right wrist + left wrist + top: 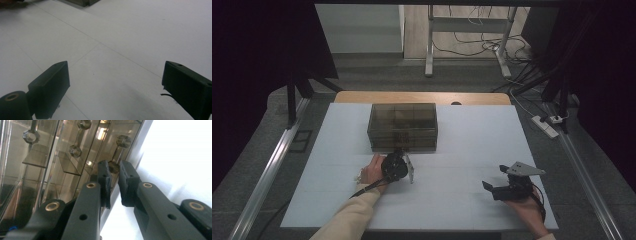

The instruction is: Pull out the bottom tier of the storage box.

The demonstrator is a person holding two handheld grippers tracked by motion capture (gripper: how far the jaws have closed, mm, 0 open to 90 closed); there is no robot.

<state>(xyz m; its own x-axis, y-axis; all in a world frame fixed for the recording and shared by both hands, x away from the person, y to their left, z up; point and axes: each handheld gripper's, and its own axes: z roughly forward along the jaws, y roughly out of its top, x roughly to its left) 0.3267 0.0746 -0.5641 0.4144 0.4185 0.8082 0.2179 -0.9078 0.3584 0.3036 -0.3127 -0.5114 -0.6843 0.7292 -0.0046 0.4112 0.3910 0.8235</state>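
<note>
A smoky see-through drawer box (pixel 402 125) stands on the white table (pixel 472 145), a little behind the centre. My left gripper (pixel 401 152) is at the box's front face, with the hand and cream sleeve behind it. In the left gripper view the box front (pixel 50 165) shows several faceted knobs, and my left gripper (pixel 114 170) has its two jaws drawn close on one small drawer knob (pixel 113 167) at the lower right. My right gripper (pixel 493 177) rests low at the table's right front. In its own view my right gripper (pixel 116 68) stands wide open over bare table.
A wooden strip (pixel 422 97) runs along the table's back edge. Metal rails (pixel 267 175) flank the table on both sides. On the floor behind are a desk frame (pixel 430 45), loose cables and a power strip (pixel 546 126).
</note>
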